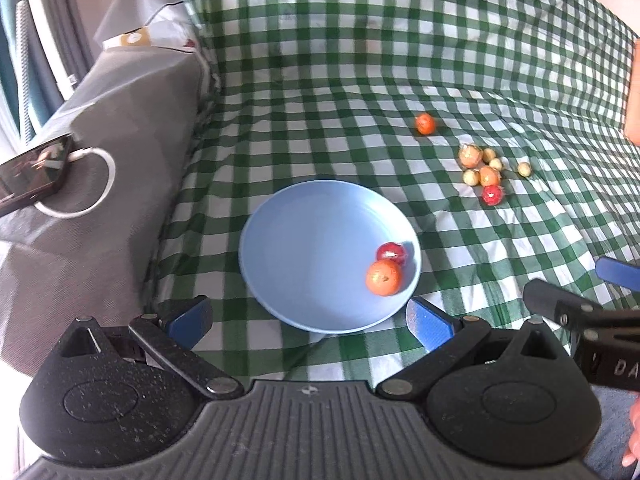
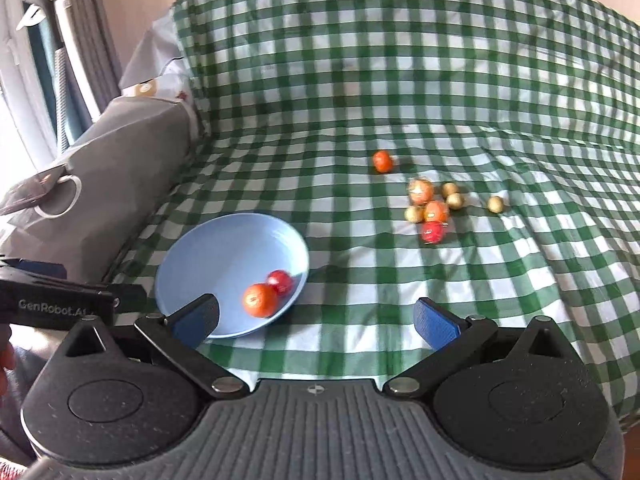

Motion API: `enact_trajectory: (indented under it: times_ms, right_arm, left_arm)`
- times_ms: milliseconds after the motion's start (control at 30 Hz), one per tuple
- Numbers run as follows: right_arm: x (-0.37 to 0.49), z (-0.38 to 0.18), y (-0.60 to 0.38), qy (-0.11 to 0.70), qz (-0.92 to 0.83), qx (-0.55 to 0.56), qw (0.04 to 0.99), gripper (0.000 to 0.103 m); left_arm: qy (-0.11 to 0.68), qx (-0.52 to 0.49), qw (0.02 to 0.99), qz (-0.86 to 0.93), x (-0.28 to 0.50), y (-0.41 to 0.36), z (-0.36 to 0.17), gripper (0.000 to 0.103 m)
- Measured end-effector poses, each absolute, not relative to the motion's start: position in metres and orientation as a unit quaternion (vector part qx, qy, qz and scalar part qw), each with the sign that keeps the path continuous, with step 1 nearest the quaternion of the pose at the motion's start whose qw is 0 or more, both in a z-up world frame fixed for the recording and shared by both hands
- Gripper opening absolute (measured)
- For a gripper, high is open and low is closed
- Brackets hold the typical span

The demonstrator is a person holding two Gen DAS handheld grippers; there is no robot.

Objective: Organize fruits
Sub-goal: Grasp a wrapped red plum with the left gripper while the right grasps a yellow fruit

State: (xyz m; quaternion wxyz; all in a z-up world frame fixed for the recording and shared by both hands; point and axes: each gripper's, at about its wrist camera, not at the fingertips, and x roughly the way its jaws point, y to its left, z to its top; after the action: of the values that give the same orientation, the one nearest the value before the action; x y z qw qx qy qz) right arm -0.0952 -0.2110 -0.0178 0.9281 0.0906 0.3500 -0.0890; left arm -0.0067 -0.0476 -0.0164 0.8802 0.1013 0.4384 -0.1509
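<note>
We see a blue plate (image 1: 288, 240) lying flat on the green checked cloth (image 1: 360, 80). An orange fruit (image 1: 383, 277) and a red fruit (image 1: 392, 253) touch at its right rim. Round things, no long axis to note. One orange fruit alone (image 1: 425, 123) sits farther out; beyond the plate to the right lies a loose cluster of small fruits (image 1: 484, 172). The left claw (image 1: 310, 322) hovers at the plate's near edge, fingers wide apart, holding nothing. The right claw (image 2: 316, 322) hovers right of the plate, likewise spread and empty. The left unit reads "GenRobot.AI" in the right view. A phone (image 1: 32, 172) rests on a grey cushion (image 1: 100, 200).
</note>
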Motion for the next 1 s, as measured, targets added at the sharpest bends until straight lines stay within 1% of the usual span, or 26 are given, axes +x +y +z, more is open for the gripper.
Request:
enact_trajectory:
  times_ms: [233,533,700,800,1000]
  right_arm:
    - [-0.088,-0.027,-0.253,0.338,-0.138,0.087,0.927,0.102]
    - [-0.068,-0.055,-0.339,0.329,-0.203,0.074,0.919,0.102]
    - [-0.032,-0.078,-0.399,0.317,-0.222,0.054,0.921,0.102]
    - [-0.002,-0.098,-0.438,0.311,-0.218,0.035,0.924,0.102]
    - [0.056,-0.137,-0.488,0.347,-0.180,0.045,0.919,0.102]
  left_arm:
    - [0.442,0.113,0.871,-0.181,0.008,-0.090,-0.023,0.103]
    - [0.447,0.120,0.856,-0.231,0.052,-0.185,-0.044,0.103]
    - [0.441,0.127,0.848,-0.264,0.086,-0.244,-0.073,0.103]
    - [0.454,0.142,0.834,-0.279,0.104,-0.282,-0.098,0.103]
    - [0.477,0.153,0.821,-0.274,0.127,-0.333,-0.139,0.103]
